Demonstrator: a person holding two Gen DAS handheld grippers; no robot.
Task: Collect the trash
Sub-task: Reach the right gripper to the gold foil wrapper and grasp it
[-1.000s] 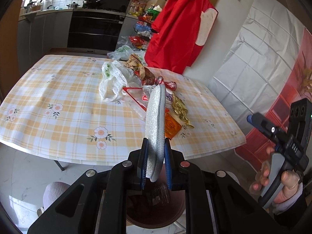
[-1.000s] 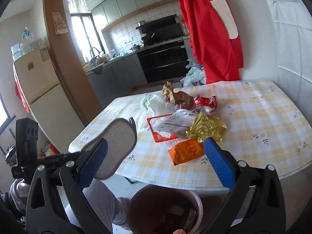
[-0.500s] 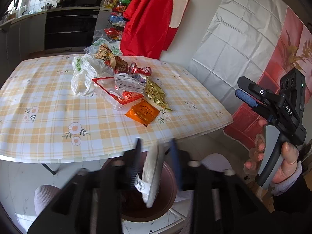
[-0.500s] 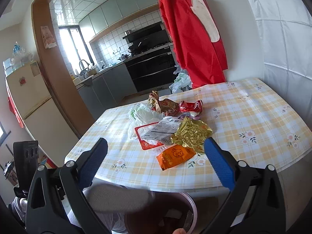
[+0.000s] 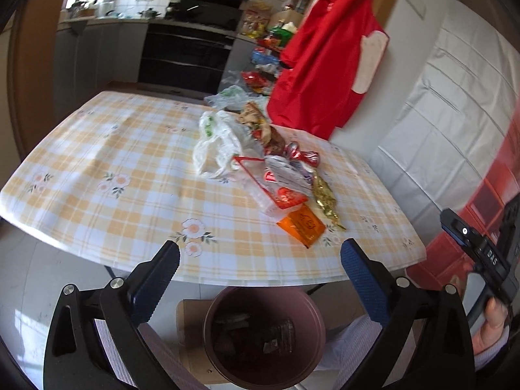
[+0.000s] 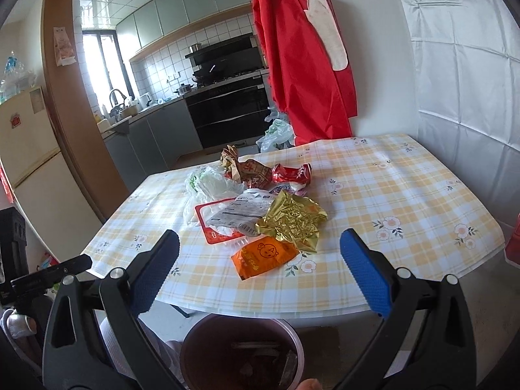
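A pile of trash lies on the checked table point(image 5: 97, 162): an orange packet point(image 5: 302, 224) point(image 6: 263, 256), a gold wrapper point(image 5: 325, 195) point(image 6: 292, 217), a white plastic bag point(image 5: 214, 143) point(image 6: 208, 185), a red-edged clear packet point(image 5: 276, 191) and a crushed red wrapper point(image 6: 291, 174). Below the table's near edge stands a brown bin point(image 5: 312, 305) point(image 6: 195, 331) with wrappers inside. My left gripper point(image 5: 260, 250) hovers over the bin, its jaws opening wide with nothing between them. My right gripper point(image 6: 260, 239) is open and bare, aimed at the orange packet from short of the table edge.
A red apron point(image 5: 325, 65) hangs on the wall behind the table, beside a white sheet point(image 6: 455, 65). Cardboard point(image 5: 191, 325) lies under the bin. A hand point(image 5: 494, 312) holds the right gripper's handle at the right. Kitchen counters and a fridge point(image 6: 29, 162) stand beyond.
The left gripper was shut on a silver pouch held upright over the table edge. Its jaws have spread and the pouch has dropped toward the bin. The right gripper stays open.
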